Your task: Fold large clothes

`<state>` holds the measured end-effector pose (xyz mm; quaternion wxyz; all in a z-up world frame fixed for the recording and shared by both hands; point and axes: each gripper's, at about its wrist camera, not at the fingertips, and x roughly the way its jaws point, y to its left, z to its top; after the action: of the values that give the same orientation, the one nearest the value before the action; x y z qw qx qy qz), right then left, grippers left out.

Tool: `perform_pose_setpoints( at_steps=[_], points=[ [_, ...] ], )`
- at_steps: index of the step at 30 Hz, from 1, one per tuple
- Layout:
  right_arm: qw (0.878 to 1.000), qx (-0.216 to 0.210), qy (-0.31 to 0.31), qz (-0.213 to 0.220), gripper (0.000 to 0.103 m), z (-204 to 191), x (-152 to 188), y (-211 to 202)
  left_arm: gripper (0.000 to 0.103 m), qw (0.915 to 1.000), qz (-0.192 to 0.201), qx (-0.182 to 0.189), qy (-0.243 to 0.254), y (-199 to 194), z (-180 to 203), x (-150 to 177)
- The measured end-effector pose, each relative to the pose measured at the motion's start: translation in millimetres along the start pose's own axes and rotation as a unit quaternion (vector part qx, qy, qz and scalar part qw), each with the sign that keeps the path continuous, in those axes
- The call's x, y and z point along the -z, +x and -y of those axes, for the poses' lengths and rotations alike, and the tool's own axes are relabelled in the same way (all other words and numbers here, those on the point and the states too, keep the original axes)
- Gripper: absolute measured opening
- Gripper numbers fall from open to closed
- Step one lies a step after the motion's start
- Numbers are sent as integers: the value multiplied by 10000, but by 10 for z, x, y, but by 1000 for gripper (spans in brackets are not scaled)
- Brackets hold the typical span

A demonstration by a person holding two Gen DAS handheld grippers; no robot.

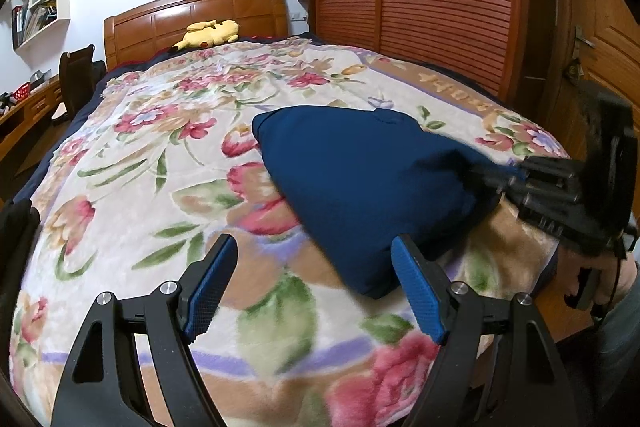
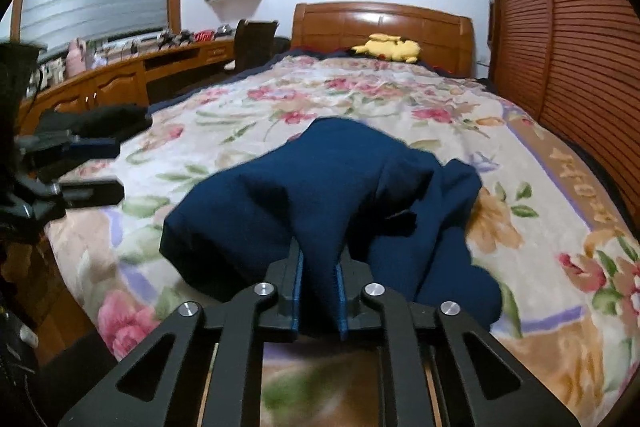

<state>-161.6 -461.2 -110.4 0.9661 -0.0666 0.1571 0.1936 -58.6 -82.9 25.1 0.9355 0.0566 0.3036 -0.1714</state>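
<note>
- Navy garment (image 2: 320, 195): bunched on floral blanket (image 1: 140, 163) near the bed's foot.
- Right tongs (image 2: 319, 291): clamped on a garment fold.
- Left tongs (image 1: 316, 291): spread, empty.
- Blanket border lettering (image 1: 434, 79): inverted, illegible.

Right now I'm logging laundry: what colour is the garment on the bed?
Plain navy blue garment, clearest in the right wrist view.

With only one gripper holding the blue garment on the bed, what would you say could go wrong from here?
1. The right gripper pinches only a narrow bunch of the blue garment, so pulling may slip it free.
2. The left gripper is open and empty, so the far side may drag and crumple on the floral blanket.
</note>
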Motion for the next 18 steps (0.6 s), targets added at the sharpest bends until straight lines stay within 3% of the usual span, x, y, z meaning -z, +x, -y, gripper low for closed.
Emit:
perform_pose_setpoints(
  at_steps=[8,11,13,15,18],
  points=[
    [9961,574,265,611,7,267,-56,-406,80,10000,45,15,25,-34,9,1],
    [9956,818,228,393,7,334,10,-392,80,10000,60,21,20,-40,9,-3],
    [9972,704,255,28,8,370,106,-262,80,10000,71,23,27,-43,9,-2],
    [9976,561,383,-164,11,420,154,-186,80,9999,106,11,43,-49,14,-4],
    [9972,580,472,-26,36,417,154,-284,80,9998,186,-5,71,-56,37,-13]
  ],
)
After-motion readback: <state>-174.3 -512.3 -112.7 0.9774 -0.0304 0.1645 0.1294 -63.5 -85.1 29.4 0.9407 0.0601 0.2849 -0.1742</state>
